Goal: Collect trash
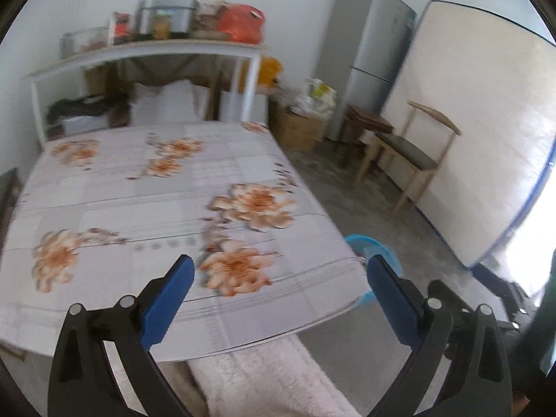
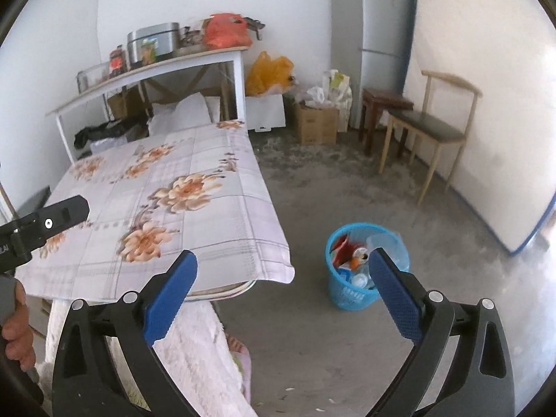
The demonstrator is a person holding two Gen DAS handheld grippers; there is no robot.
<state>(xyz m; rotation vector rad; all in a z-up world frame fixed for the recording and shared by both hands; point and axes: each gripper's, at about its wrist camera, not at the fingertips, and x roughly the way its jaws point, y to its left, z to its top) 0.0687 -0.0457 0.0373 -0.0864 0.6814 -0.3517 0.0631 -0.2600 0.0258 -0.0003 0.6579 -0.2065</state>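
Trash looks collected; both tools released.
The blue bin (image 2: 367, 267) beside the table (image 2: 166, 208) holds wrappers; left gripper (image 1: 281, 288) and right gripper (image 2: 283, 286) gape, carrying nothing.

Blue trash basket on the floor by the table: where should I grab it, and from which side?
Grip the blue basket by its open top rim, from above, one finger inside and one outside. It stands upright with thin mesh walls. Probably take the rim arc facing away from the table; trash fills the inside.

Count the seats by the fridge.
2: a dark wooden stool beside the fridge, and a chair right of it against the leaning mattress. Others may be out of view.
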